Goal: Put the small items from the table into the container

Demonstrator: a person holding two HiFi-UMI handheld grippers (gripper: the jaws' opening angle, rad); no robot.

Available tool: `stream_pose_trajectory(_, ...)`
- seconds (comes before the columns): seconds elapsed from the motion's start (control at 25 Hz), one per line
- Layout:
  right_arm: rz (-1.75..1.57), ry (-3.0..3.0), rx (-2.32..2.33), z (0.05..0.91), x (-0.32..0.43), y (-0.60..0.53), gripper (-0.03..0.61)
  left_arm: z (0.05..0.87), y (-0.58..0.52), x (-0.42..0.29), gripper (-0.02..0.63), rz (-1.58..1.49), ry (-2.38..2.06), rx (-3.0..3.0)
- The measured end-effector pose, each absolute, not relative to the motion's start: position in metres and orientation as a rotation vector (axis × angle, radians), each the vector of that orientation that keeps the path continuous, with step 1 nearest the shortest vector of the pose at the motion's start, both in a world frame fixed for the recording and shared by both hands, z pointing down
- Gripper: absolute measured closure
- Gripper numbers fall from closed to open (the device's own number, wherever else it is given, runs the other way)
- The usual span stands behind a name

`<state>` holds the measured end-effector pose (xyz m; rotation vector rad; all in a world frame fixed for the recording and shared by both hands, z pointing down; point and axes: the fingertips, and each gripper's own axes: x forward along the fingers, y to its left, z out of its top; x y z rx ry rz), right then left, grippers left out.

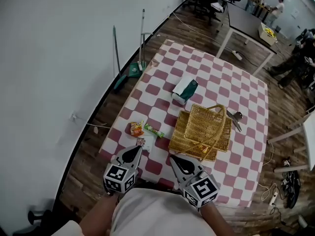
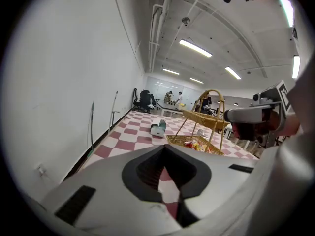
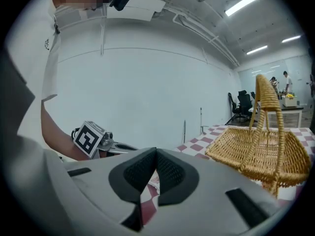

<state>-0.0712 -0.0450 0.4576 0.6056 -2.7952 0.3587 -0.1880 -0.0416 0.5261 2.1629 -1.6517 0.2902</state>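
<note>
A wicker basket (image 1: 202,132) with a hoop handle stands mid-table on the red-and-white checked cloth (image 1: 216,77). Left of it lie an orange snack packet (image 1: 136,129), a green wrapper (image 1: 154,131) and a small pale item (image 1: 141,142). A white-and-teal box (image 1: 185,90) sits further back, and a metal tool (image 1: 235,119) lies right of the basket. My left gripper (image 1: 132,154) hovers at the near edge just behind the pale item, shut and empty. My right gripper (image 1: 178,163) is beside it, near the basket's front corner, shut with nothing in it. The basket (image 3: 261,151) fills the right of the right gripper view.
A broom and dustpan (image 1: 140,43) and a green-handled tool (image 1: 117,58) lean on the white wall left of the table. A second table (image 1: 251,23) with people around it stands at the back right. Cables and a power strip (image 1: 273,193) lie on the wooden floor.
</note>
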Motion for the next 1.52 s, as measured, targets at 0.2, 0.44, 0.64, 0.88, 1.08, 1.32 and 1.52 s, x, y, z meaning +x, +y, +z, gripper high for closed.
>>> stream_pose_trajectory(0.2,0.368,-2.773,0.609,0.468,-0.088,-0.047,0.571,0.552,-0.047,-0.207,0.629,0.35,-1.626,2.139)
stream_pose_trajectory(0.44,0.37,-2.739,0.612,0.486,-0.105,-0.048,0.571,0.577,-0.056,-0.224,0.61,0.446,-1.617,2.139)
stream_pose_trajectory(0.64,0.419,-2.691,0.644,0.509,-0.111,-0.054,0.571,0.6,-0.061,-0.233,0.596,0.514,-1.629,2.12)
stream_pose_trajectory(0.88,0.453,-2.64,0.651,0.532,-0.121,-0.062,0.571,0.62,-0.07,-0.243,0.585,0.59,-1.647,2.102)
stream_pose_trajectory(1.08,0.474,-2.608,0.626,0.546,-0.134,-0.063,0.571,0.637,-0.077,-0.25,0.537,0.631,-1.658,2.093)
stream_pose_trajectory(1.32,0.478,-2.584,0.619,0.552,-0.139,-0.064,0.571,0.636,-0.085,-0.25,0.422,0.729,-1.631,2.079)
stream_pose_trajectory(1.52,0.485,-2.574,0.639,0.552,-0.135,-0.066,0.571,0.652,-0.095,-0.257,0.313,0.872,-1.64,2.09)
